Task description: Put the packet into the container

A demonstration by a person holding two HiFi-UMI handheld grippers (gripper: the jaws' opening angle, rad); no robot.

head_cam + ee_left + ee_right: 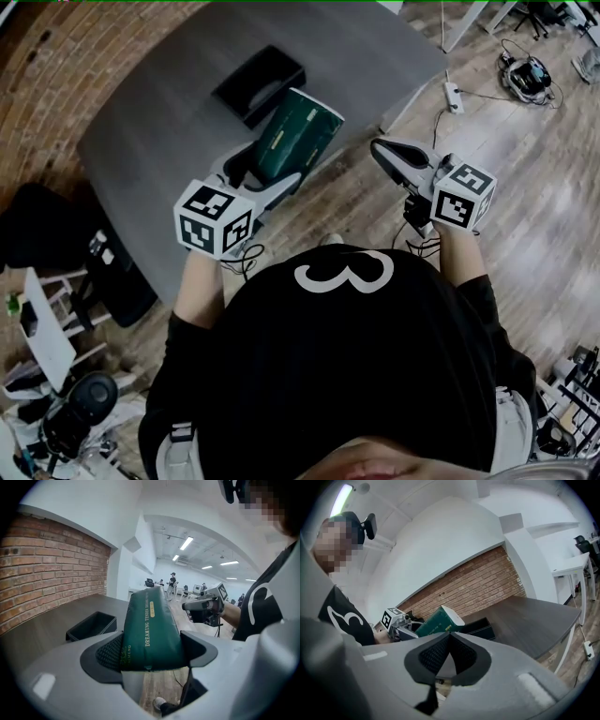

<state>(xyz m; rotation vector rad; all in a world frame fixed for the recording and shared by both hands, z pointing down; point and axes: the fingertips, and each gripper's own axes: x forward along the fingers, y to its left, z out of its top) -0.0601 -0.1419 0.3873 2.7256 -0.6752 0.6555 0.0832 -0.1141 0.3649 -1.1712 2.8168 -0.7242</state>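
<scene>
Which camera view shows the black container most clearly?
The head view: the container sits on the grey table, its open top visible. The left gripper view shows its side; the right gripper view shows only a strip beside the green packet.

A red brick wall (51, 569) runs beside the grey worktop (169, 122); wooden floor (525, 187) lies around it; strip lights (186, 543) glow on a white ceiling (201, 520).

Dim head view, ceiling-lit gripper views, fisheye-warped, vignetted edges

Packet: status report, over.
Left gripper shut on green packet, held aloft. Right gripper shut, empty. Black container on table, not yet reached; nothing seen between.
</scene>
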